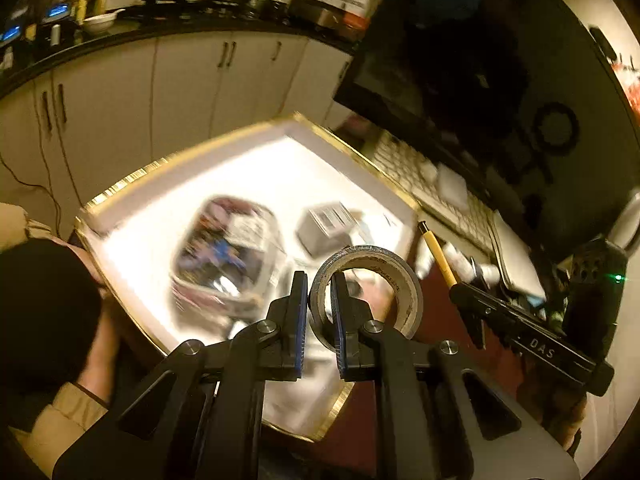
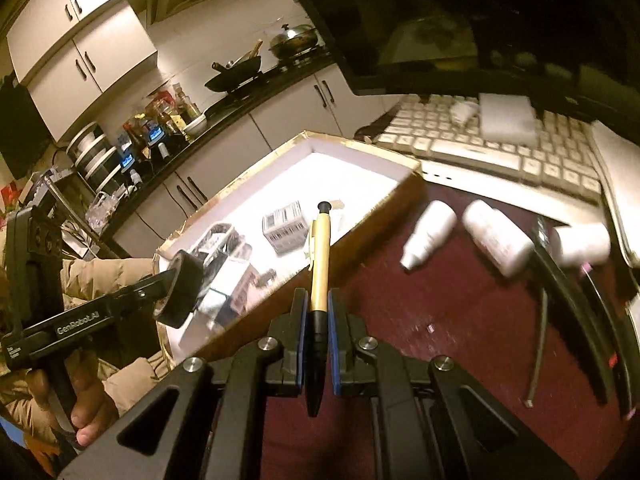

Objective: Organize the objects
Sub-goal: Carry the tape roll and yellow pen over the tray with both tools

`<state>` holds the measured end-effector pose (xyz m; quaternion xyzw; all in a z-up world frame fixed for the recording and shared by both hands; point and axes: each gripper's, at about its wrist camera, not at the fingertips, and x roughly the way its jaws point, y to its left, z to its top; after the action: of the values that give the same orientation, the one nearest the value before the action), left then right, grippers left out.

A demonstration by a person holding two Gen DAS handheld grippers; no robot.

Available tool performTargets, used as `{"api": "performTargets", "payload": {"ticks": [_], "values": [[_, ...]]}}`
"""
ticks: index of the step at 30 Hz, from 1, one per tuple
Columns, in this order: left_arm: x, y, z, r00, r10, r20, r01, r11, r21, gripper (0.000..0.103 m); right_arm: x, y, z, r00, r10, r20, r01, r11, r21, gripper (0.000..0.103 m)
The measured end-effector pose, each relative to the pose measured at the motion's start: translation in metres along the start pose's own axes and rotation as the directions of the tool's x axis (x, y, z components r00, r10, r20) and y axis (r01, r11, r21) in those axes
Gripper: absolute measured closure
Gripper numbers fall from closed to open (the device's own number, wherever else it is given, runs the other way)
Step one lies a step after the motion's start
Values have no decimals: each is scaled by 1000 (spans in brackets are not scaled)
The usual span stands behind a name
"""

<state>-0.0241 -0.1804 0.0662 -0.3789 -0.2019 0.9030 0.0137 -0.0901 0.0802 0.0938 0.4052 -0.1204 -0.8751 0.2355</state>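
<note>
My left gripper (image 1: 320, 280) is shut on a roll of grey tape (image 1: 368, 288), pinching its wall, and holds it above the near corner of a white gold-rimmed box (image 1: 132, 176). The roll (image 2: 180, 292) and the box (image 2: 360, 228) also show in the right wrist view. My right gripper (image 2: 317, 300) is shut on a yellow pen (image 2: 319, 256) with a black tip, held upright over the red table beside the box's right wall. The pen (image 1: 438, 256) also shows in the left wrist view. The box holds a clear packet (image 1: 228, 248) and a small grey carton (image 1: 328, 224).
Three white bottles (image 2: 496, 236) lie on the red table (image 2: 460, 340) right of the box. A white keyboard (image 2: 500, 148) and a dark monitor (image 2: 480, 20) stand behind. Black cables (image 2: 560, 300) run at the right. Kitchen cabinets lie beyond.
</note>
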Motion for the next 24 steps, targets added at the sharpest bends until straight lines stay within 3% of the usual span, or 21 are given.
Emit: {"api": "performTargets", "payload": {"ticks": [5,11,16,24], "values": [[7,16,25,999,20,27,-20,999,-29,92,30,0,35,1000,-8,-16,8,1000,9,95],[44,30,63,997,75,-15,-76,995,-71,92,71,-9,69,998,-53,-28,54,998,42,95],[80,38,85,990,114,-85,-123,988,-96,92,88,-23,79,996,-83,13,82,993,89,95],[117,38,91,969,170,-178,-187,979,-85,92,106,-33,72,996,-84,9,82,989,122,95]]}}
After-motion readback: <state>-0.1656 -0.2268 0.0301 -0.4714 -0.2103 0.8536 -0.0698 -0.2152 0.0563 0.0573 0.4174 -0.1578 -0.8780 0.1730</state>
